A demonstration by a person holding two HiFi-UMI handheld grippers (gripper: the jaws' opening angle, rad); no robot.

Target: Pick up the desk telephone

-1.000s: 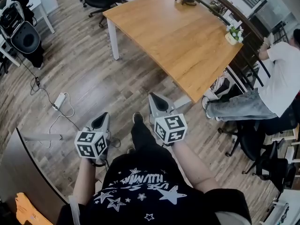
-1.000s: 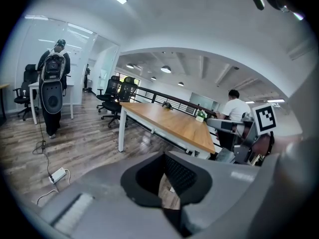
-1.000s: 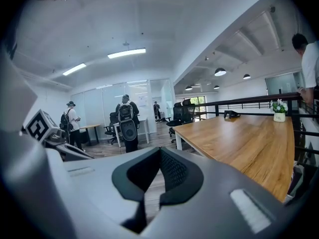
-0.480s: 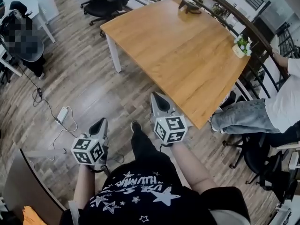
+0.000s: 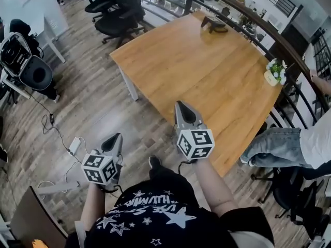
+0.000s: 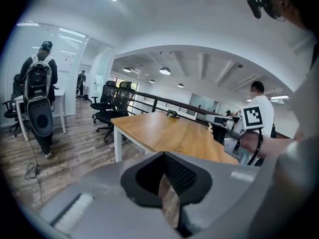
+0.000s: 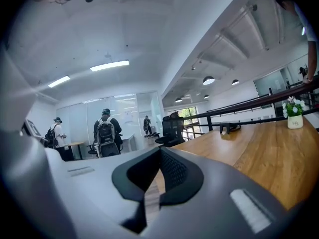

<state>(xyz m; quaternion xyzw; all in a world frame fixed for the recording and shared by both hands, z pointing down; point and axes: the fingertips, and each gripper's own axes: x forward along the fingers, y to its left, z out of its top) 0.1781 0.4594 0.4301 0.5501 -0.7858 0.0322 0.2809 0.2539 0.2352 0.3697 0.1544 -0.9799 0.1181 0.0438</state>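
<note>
The desk telephone point(image 5: 214, 25) is a dark set at the far end of the wooden table point(image 5: 196, 66). It shows small in the left gripper view point(image 6: 173, 114) and in the right gripper view point(image 7: 228, 128). My left gripper point(image 5: 115, 138) is over the wooden floor, short of the table, shut and empty. My right gripper point(image 5: 181, 106) reaches the table's near edge, far from the telephone, shut with nothing in it. In their own views, the jaws of the left gripper point(image 6: 162, 156) and the right gripper point(image 7: 160, 151) meet at the tips.
A small potted plant point(image 5: 274, 72) stands at the table's right edge, by a dark railing point(image 5: 248, 14). A seated person point(image 5: 289, 143) is at the right. Black office chairs point(image 5: 116, 14) stand beyond the table. A power strip point(image 5: 75, 145) and cable lie on the floor at left.
The table has come nearer in the head view. Both grippers have moved forward toward it, and the right one now reaches its near edge. Both stay shut.
</note>
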